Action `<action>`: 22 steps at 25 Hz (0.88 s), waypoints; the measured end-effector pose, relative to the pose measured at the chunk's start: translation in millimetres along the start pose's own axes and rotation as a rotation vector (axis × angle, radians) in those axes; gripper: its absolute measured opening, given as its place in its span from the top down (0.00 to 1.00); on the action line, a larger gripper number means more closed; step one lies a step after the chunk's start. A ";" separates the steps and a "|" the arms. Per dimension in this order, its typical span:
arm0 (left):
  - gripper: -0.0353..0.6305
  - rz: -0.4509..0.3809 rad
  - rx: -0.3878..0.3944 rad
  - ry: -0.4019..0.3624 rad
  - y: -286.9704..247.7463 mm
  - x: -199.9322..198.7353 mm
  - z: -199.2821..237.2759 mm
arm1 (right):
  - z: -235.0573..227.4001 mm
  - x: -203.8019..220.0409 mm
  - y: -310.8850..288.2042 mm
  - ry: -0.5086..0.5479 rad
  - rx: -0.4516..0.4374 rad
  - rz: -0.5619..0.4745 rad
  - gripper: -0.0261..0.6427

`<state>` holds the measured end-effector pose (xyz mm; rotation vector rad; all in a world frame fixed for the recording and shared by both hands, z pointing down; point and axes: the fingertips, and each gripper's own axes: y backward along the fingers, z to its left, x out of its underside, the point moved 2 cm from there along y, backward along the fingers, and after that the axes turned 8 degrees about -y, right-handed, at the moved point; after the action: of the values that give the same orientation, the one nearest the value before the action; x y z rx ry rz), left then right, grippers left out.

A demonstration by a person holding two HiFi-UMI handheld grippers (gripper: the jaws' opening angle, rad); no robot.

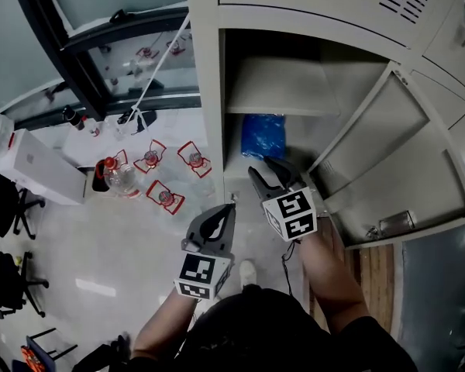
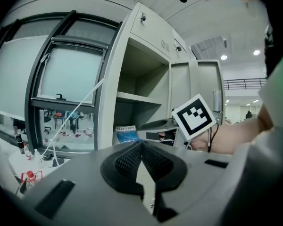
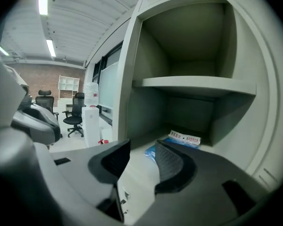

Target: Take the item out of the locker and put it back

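Observation:
A blue packet (image 1: 262, 136) with a white label lies flat on the floor of the open locker's lower compartment (image 1: 240, 178). It also shows in the right gripper view (image 3: 179, 141) and the left gripper view (image 2: 127, 134). My right gripper (image 1: 268, 172) is just in front of the compartment's opening, a little short of the packet. Its jaws stand open with nothing between them (image 3: 142, 145). My left gripper (image 1: 230, 207) hangs lower and to the left, outside the locker. Its tips are shut together and hold nothing (image 2: 141, 143).
The locker door (image 1: 395, 169) is swung open to the right. A shelf (image 1: 283, 87) divides the locker above the packet. On the floor to the left stand several red-framed items (image 1: 167, 169), a white box (image 1: 35, 165) and black office chairs (image 1: 8, 200).

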<state>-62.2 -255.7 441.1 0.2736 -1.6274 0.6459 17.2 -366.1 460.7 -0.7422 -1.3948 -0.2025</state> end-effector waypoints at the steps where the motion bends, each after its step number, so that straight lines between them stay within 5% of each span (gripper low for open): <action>1: 0.94 0.002 -0.002 0.002 -2.7 0.6 2.3 | -2.8 2.0 -5.4 0.007 -0.001 0.010 0.71; 22: 0.94 0.042 -0.009 0.038 -36.8 15.1 25.7 | -31.5 41.6 -76.3 0.172 -0.028 0.220 0.63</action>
<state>-66.8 -296.9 463.9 0.2198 -1.6032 0.6721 9.7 -430.4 526.6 -0.8746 -1.1402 -0.1102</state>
